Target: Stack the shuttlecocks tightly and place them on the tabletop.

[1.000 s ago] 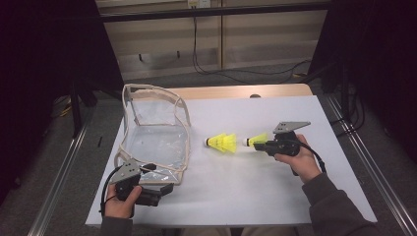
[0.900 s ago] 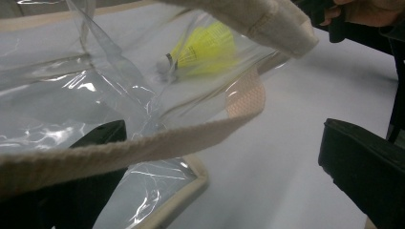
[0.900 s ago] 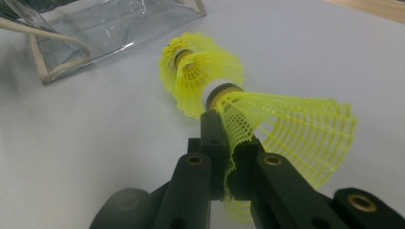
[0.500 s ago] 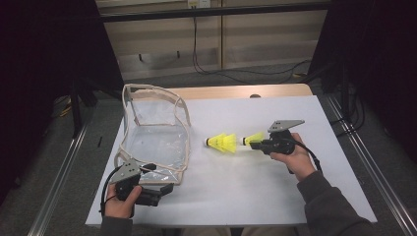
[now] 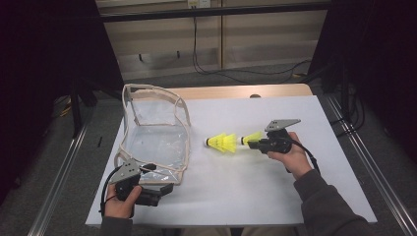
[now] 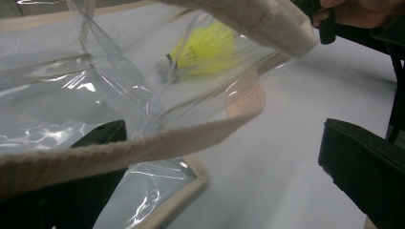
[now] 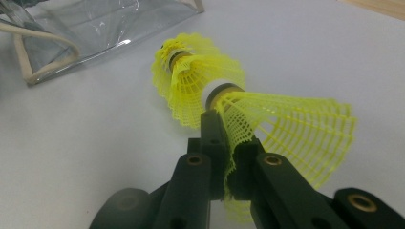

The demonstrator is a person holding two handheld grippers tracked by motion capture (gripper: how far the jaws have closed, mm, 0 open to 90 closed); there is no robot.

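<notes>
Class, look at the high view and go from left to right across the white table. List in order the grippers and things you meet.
Left gripper → clear bag → shuttlecock lying on the table → shuttlecock held in the jaws → right gripper.

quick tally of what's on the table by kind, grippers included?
Yellow shuttlecocks: 3, nested in a row: the rear one pinched by its skirt, a middle one, a front one.
Clear plastic bag with beige trim: 1
Handheld grippers: 2, the left gripper at the bag's near edge and the right gripper.
Total: 6
</notes>
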